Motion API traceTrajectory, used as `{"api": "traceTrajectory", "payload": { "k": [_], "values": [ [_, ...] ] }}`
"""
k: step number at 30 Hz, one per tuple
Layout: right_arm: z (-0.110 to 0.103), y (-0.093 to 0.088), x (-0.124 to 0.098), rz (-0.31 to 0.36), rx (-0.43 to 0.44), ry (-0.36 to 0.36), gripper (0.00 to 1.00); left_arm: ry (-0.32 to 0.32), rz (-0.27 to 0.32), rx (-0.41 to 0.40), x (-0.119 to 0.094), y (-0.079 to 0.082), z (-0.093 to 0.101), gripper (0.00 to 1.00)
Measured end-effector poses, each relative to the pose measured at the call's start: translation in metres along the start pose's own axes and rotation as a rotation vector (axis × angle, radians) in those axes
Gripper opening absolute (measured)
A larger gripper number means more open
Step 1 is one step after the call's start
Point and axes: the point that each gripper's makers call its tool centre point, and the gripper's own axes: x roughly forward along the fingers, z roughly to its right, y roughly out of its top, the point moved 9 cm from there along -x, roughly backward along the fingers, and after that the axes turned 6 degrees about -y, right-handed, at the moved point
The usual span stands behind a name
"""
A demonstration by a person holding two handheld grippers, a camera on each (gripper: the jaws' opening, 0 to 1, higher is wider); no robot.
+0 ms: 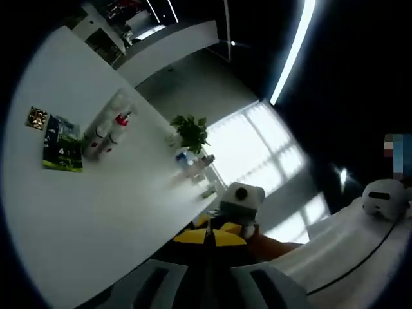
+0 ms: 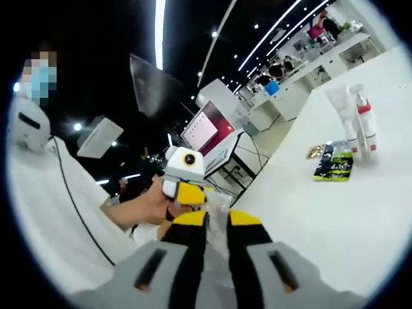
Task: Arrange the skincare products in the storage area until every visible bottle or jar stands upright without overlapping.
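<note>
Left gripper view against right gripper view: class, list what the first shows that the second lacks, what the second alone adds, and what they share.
Left gripper view alone: a potted plant and small bottles near the table's far edge, by bright windows.

Right gripper view alone: a red-and-white screen and a clear item between its own jaws.

Shared: the white table, the two upright tubes, the green packet, and the small gold packet.
</note>
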Motion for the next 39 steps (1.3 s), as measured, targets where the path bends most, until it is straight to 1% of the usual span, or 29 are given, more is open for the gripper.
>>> {"api": "traceTrajectory", "payload": {
  "k": [2, 3, 4, 5, 6, 7, 8, 9, 10, 11, 12, 13, 14, 15, 17, 18, 20, 23, 25, 27, 29, 31, 33, 36, 38, 39],
  "values": [
    [0.0, 0.0, 0.0, 0.002, 0.006, 0.0, 0.11, -0.001, 0.002, -0.006, -0.001, 0.0, 0.0, 0.01],
    [0.0, 0.0, 0.0, 0.0, 0.009, 0.002, 0.08, -0.008, -0.004, -0.012, -0.001, 0.0, 0.0, 0.01],
    [0.0, -0.001, -0.001, -0.007, 0.016, 0.017, 0.04, -0.007, -0.01, -0.013, -0.001, -0.001, 0.001, 0.01],
    [-0.003, -0.001, -0.001, -0.014, 0.015, 0.045, 0.03, 0.014, -0.019, -0.002, -0.002, -0.001, -0.002, 0.01],
    [-0.002, -0.001, -0.001, -0.013, 0.018, 0.02, 0.02, 0.028, -0.026, 0.005, -0.003, -0.002, -0.003, 0.01],
    [-0.002, -0.002, 0.0, -0.008, -0.006, 0.011, 0.02, 0.016, -0.02, -0.009, -0.002, -0.002, -0.002, 0.02],
    [-0.002, -0.002, 0.0, -0.003, -0.01, 0.01, 0.02, 0.033, -0.002, -0.006, -0.002, -0.001, -0.004, 0.03],
    [-0.001, -0.001, -0.001, 0.005, 0.004, 0.009, 0.02, 0.038, 0.005, -0.007, -0.001, -0.001, -0.004, 0.06],
    [0.0, 0.002, -0.001, 0.029, 0.023, 0.014, 0.02, 0.053, 0.036, -0.016, -0.001, 0.0, -0.006, 0.09],
    [0.0, 0.004, -0.001, 0.053, 0.036, 0.016, 0.02, 0.048, 0.046, -0.018, -0.001, -0.001, -0.007, 0.14],
    [0.0, 0.006, -0.002, 0.071, 0.05, 0.027, 0.02, 0.037, 0.04, -0.027, 0.001, -0.004, -0.007, 0.19],
    [0.0, 0.008, -0.002, 0.085, 0.064, 0.033, 0.02, 0.033, 0.014, -0.033, 0.003, -0.007, -0.006, 0.21],
    [0.0, 0.009, -0.002, 0.091, 0.069, 0.032, 0.02, 0.039, -0.04, -0.012, 0.004, -0.013, -0.005, 0.2],
    [0.0, 0.01, -0.002, 0.096, 0.072, 0.034, 0.02, 0.054, -0.067, 0.008, 0.004, -0.015, -0.006, 0.17],
    [0.001, 0.012, -0.002, 0.103, 0.074, 0.03, 0.02, 0.072, -0.067, 0.031, 0.004, -0.016, -0.007, 0.08],
    [0.002, 0.013, -0.002, 0.107, 0.074, 0.027, 0.02, 0.067, -0.057, 0.014, 0.004, -0.016, -0.007, 0.05],
    [0.004, 0.013, -0.001, 0.12, 0.08, 0.022, 0.02, 0.039, -0.013, -0.028, 0.002, -0.014, -0.007, 0.02],
    [0.002, 0.012, 0.003, 0.099, 0.06, 0.019, 0.02, 0.036, -0.019, -0.022, -0.001, -0.015, -0.006, 0.01],
    [0.004, 0.011, 0.005, 0.09, 0.044, 0.007, 0.03, 0.058, -0.025, -0.031, -0.004, -0.016, -0.008, 0.01],
    [0.005, 0.01, 0.007, 0.086, 0.043, -0.005, 0.04, 0.061, -0.026, -0.04, -0.005, -0.016, -0.008, 0.01],
    [0.006, 0.011, 0.007, 0.089, 0.06, -0.007, 0.07, 0.07, -0.022, -0.041, -0.006, -0.017, -0.009, 0.01],
    [0.008, 0.011, 0.006, 0.096, 0.056, -0.026, 0.14, 0.063, 0.0, -0.062, -0.008, -0.016, -0.008, 0.01],
    [0.009, 0.011, 0.005, 0.093, 0.067, -0.02, 0.15, 0.064, 0.013, -0.066, -0.01, -0.015, -0.009, 0.01],
    [0.006, 0.01, 0.006, 0.061, 0.043, -0.015, 0.16, 0.068, 0.013, -0.075, -0.008, -0.015, -0.009, 0.01],
    [0.005, 0.01, 0.01, 0.047, 0.041, -0.011, 0.17, 0.064, -0.002, -0.074, -0.003, -0.015, -0.008, 0.01],
    [0.004, 0.009, 0.011, 0.034, 0.011, -0.017, 0.17, 0.061, -0.005, -0.074, -0.002, -0.015, -0.008, 0.01]
  ]
}}
